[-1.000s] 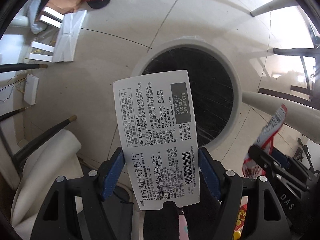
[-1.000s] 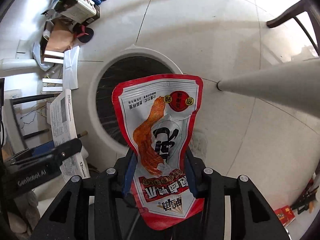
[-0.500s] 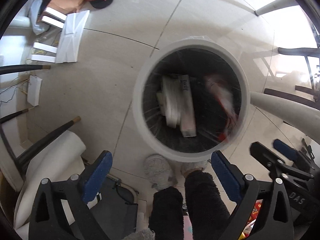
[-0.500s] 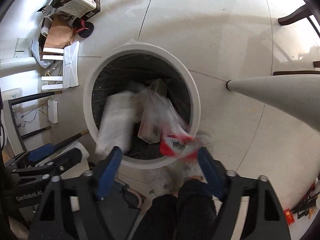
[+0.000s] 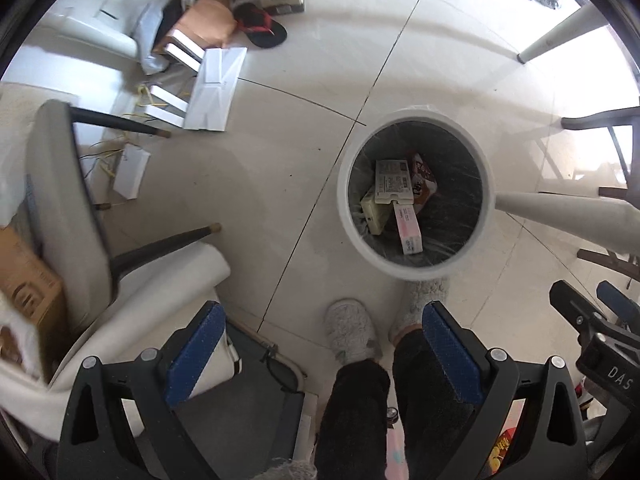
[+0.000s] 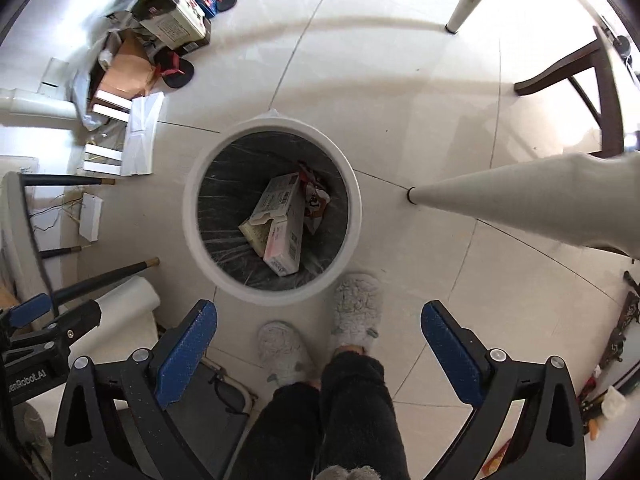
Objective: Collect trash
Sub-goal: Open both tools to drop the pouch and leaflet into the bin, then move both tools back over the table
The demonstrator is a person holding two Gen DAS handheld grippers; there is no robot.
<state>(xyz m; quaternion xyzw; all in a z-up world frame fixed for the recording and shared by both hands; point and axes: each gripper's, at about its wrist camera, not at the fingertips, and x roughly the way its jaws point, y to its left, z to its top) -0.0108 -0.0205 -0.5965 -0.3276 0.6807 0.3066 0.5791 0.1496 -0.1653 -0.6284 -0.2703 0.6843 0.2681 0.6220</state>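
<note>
A round white trash bin [image 5: 343, 184] with a black liner stands on the tiled floor below both grippers. Inside lie a white printed medicine box [image 5: 394, 186], a red snack wrapper [image 5: 425, 179] and a pink-and-white box [image 5: 409, 229]. The right wrist view shows the bin [image 6: 191, 216] with the white box [image 6: 280, 202] and the wrapper [image 6: 316, 200]. My left gripper [image 5: 322, 316] points down, open and empty, nearer than the bin. The jaws of my right gripper [image 6: 318, 312] are opening, with nothing between them.
A person's legs and grey fluffy slippers [image 5: 351, 330] stand just in front of the bin. A white table leg [image 6: 520, 204] slants in from the right. A chair with dark legs [image 5: 160, 240] is at the left. Boxes, papers and a sandal [image 5: 262, 32] clutter the far left floor.
Both grippers opened and let go: the white box and the red wrapper dropped into the bin. Both hands then rose, so the bin looks smaller and farther.
</note>
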